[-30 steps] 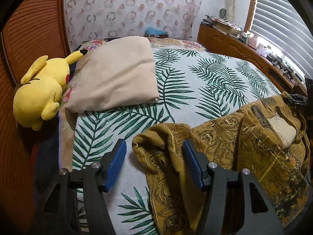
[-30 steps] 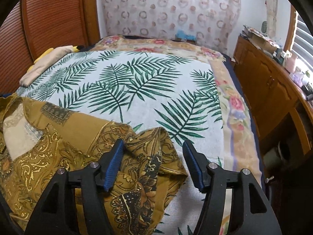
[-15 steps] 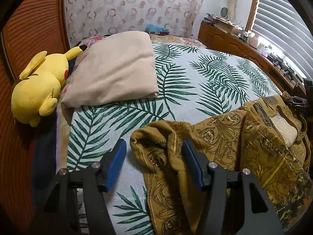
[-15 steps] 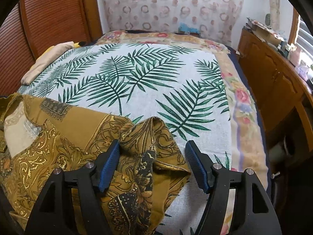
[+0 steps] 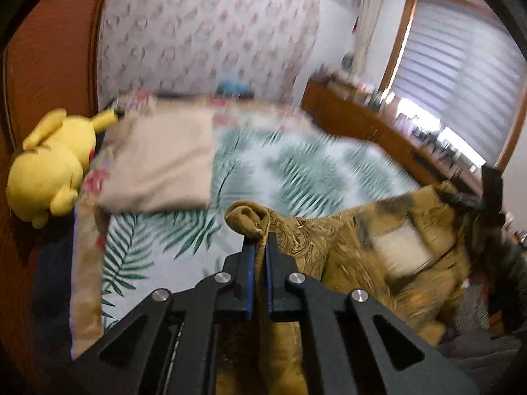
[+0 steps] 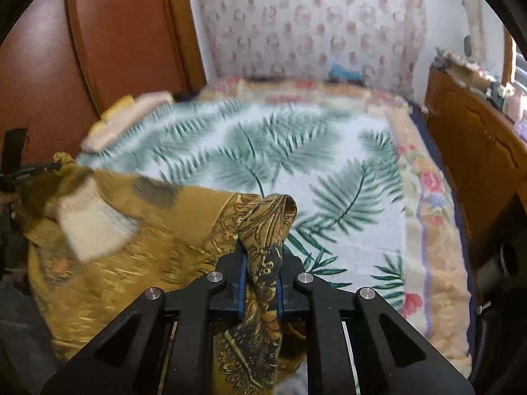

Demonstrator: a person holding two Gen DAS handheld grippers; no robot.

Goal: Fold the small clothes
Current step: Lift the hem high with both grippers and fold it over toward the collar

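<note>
A mustard-gold patterned garment (image 5: 362, 240) with a pale label inside hangs stretched between my two grippers above the palm-leaf bed cover (image 5: 296, 171). My left gripper (image 5: 260, 243) is shut on one bunched corner, which pokes out past the blue pads. In the right wrist view the same garment (image 6: 148, 250) spreads to the left. My right gripper (image 6: 260, 256) has its jaws closing, with a thick twisted fold of the cloth pressed between its pads. Both views are motion-blurred.
A folded beige cloth (image 5: 158, 161) and a yellow plush toy (image 5: 49, 164) lie at the bed's far left. A wooden cabinet (image 6: 477, 151) with clutter on top runs along the right side. Reddish wooden panels (image 6: 115, 33) stand on the left.
Both grippers went from open around the garment's corners to clamped on them. They have risen, and the garment's near edge has lifted off the bed.
</note>
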